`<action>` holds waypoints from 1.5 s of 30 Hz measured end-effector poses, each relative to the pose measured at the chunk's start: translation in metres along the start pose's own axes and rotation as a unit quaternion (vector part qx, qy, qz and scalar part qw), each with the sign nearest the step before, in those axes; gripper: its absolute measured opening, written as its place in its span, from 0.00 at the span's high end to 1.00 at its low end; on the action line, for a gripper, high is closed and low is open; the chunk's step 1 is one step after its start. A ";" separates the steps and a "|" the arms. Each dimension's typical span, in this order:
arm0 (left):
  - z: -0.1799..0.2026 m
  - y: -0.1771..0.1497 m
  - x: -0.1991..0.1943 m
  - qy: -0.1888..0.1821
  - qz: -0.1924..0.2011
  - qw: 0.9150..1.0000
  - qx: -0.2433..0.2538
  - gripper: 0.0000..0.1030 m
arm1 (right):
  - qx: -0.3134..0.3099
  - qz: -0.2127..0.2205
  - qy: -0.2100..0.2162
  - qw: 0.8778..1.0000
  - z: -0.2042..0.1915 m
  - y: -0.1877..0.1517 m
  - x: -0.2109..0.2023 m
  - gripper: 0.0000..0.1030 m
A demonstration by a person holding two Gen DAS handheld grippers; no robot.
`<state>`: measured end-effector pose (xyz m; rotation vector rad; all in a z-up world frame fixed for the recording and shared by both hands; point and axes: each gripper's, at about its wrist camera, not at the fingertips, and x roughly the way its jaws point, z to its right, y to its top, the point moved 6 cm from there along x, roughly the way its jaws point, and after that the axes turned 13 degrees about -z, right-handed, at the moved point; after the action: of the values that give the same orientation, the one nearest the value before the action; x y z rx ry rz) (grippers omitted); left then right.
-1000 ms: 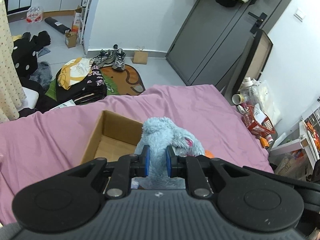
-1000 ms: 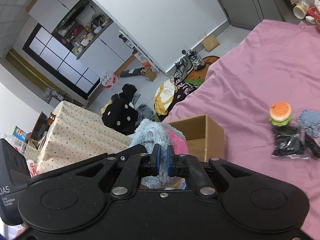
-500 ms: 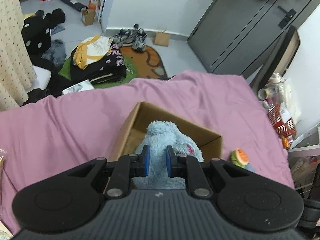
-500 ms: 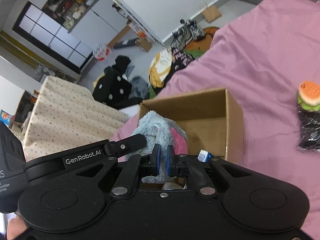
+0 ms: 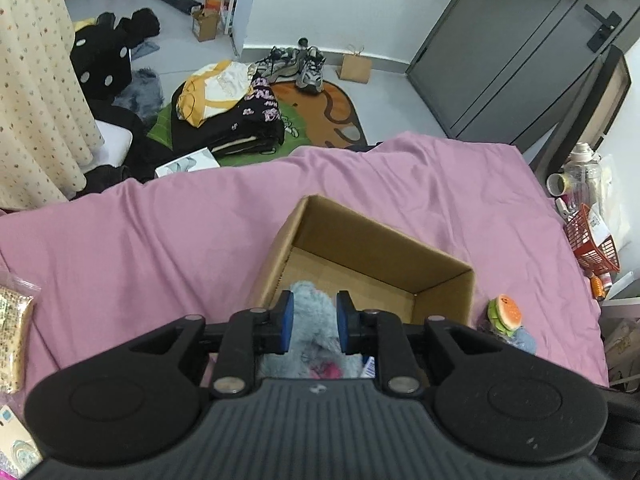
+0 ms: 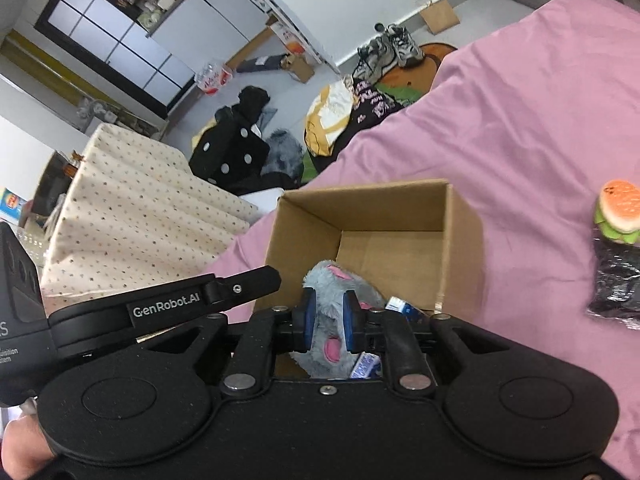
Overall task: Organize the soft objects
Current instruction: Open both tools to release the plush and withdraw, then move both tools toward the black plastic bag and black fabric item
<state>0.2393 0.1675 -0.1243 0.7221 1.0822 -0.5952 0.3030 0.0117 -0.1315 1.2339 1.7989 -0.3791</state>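
Note:
A fluffy blue plush toy (image 5: pixel 314 312) with pink patches hangs low inside an open cardboard box (image 5: pixel 380 228) on a pink bed sheet (image 5: pixel 160 240). My left gripper (image 5: pixel 315 322) is shut on the plush at the box's near side. In the right wrist view, the same plush toy (image 6: pixel 336 280) sits between the blue pads of my right gripper (image 6: pixel 329 322), which is also shut on it, over the box (image 6: pixel 372 204). The left gripper's body (image 6: pixel 160 308) shows just to the left. Small blue-and-white packets (image 6: pixel 400 306) lie in the box beside the plush.
A burger-shaped soft toy (image 5: pixel 505 314) and a grey-blue soft thing (image 5: pixel 524 342) lie right of the box. A black packet (image 6: pixel 616 288) lies under the burger toy (image 6: pixel 616 212). A snack bag (image 5: pixel 12 340) lies at the left edge. Clothes (image 5: pixel 224 112) cover the floor beyond the bed.
Both grippers have lowered the plush from above the box's near edge down into the box. The gap between each pair of pads looks slightly wider than before.

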 end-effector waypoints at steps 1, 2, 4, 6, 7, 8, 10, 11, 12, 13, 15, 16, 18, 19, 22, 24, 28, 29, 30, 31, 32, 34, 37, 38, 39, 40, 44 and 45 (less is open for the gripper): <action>0.002 -0.001 -0.003 0.001 0.003 1.000 -0.001 0.80 | 0.000 0.004 0.002 1.000 0.002 -0.002 -0.006 0.83; 0.004 -0.004 -0.006 0.002 0.006 1.000 -0.003 0.77 | 0.001 0.009 0.006 1.000 0.004 -0.001 -0.011 0.80; 0.007 -0.010 -0.013 0.008 0.013 1.000 -0.006 0.70 | 0.003 0.020 0.010 1.000 0.008 -0.005 -0.024 0.74; 0.010 -0.017 -0.021 0.019 0.019 1.000 -0.008 0.61 | 0.001 0.028 0.012 1.000 0.011 -0.009 -0.037 0.71; 0.011 -0.021 -0.026 0.023 0.025 0.999 -0.009 0.54 | 0.001 0.032 0.013 0.999 0.012 -0.011 -0.042 0.67; 0.012 -0.023 -0.030 0.026 0.030 0.999 -0.011 0.52 | 0.002 0.036 0.015 0.999 0.013 -0.014 -0.047 0.61; 0.015 -0.031 -0.040 0.029 0.038 0.999 -0.013 0.42 | 0.001 0.049 0.018 0.999 0.015 -0.020 -0.061 0.53; 0.017 -0.035 -0.045 0.030 0.042 0.999 -0.014 0.39 | -0.002 0.056 0.016 0.998 0.016 -0.023 -0.067 0.52; 0.019 -0.039 -0.049 0.030 0.046 0.998 -0.014 0.34 | -0.005 0.061 0.016 0.998 0.018 -0.027 -0.074 0.52; 0.021 -0.043 -0.054 0.029 0.052 0.998 -0.014 0.30 | -0.006 0.066 0.017 0.998 0.020 -0.030 -0.081 0.49; 0.027 -0.050 -0.062 0.029 0.063 0.998 -0.010 0.26 | -0.005 0.073 0.018 0.997 0.023 -0.036 -0.091 0.43; 0.031 -0.053 -0.066 0.030 0.068 0.997 -0.005 0.25 | -0.007 0.080 0.016 0.997 0.025 -0.041 -0.098 0.40; 0.039 -0.061 -0.073 0.031 0.080 0.996 0.001 0.24 | -0.007 0.090 0.014 0.996 0.027 -0.049 -0.109 0.30; 0.043 -0.065 -0.076 0.031 0.085 0.996 0.003 0.22 | -0.006 0.096 0.016 0.995 0.028 -0.053 -0.115 0.24; 0.057 -0.078 -0.085 0.028 0.098 0.995 0.014 0.18 | -0.007 0.115 0.012 0.993 0.036 -0.064 -0.136 0.14; 0.066 -0.086 -0.089 0.028 0.106 0.994 0.023 0.17 | 0.001 0.124 0.004 0.992 0.045 -0.070 -0.147 0.10; 0.085 -0.098 -0.091 0.020 0.106 0.993 0.036 0.16 | 0.018 0.142 -0.005 0.990 0.064 -0.081 -0.167 0.10; 0.088 -0.100 -0.091 0.019 0.106 0.993 0.038 0.16 | 0.024 0.146 -0.007 0.989 0.069 -0.084 -0.171 0.10; 0.092 -0.103 -0.091 0.019 0.106 0.993 0.042 0.16 | 0.029 0.150 -0.009 0.988 0.074 -0.086 -0.175 0.10; 0.097 -0.106 -0.092 0.019 0.107 0.993 0.047 0.16 | 0.036 0.154 -0.010 0.987 0.080 -0.088 -0.180 0.10; 0.100 -0.109 -0.092 0.018 0.108 0.993 0.051 0.16 | 0.041 0.156 -0.012 0.987 0.084 -0.091 -0.182 0.10; 0.108 -0.113 -0.091 0.016 0.107 0.992 0.058 0.16 | 0.053 0.160 -0.020 0.986 0.093 -0.095 -0.187 0.10; 0.121 -0.119 -0.087 0.014 0.107 0.992 0.066 0.16 | 0.065 0.161 -0.030 0.984 0.105 -0.100 -0.191 0.10; 0.125 -0.120 -0.085 0.014 0.106 0.992 0.067 0.16 | 0.066 0.162 -0.032 0.984 0.109 -0.101 -0.193 0.10; 0.128 -0.121 -0.083 0.012 0.106 0.992 0.066 0.16 | 0.068 0.164 -0.035 0.984 0.112 -0.103 -0.195 0.10; 0.131 -0.122 -0.081 0.010 0.105 0.992 0.066 0.16 | 0.071 0.165 -0.037 0.983 0.115 -0.104 -0.196 0.10; 0.145 -0.128 -0.071 0.006 0.095 0.993 0.068 0.16 | 0.080 0.163 -0.040 0.983 0.129 -0.107 -0.198 0.10; 0.148 -0.128 -0.069 0.006 0.093 0.993 0.069 0.16 | 0.083 0.164 -0.040 0.982 0.132 -0.106 -0.198 0.10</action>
<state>0.2039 -0.0214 -0.0470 0.9374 0.9783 -0.5092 0.2976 -0.2416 -0.0694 1.5794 1.4870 -0.3880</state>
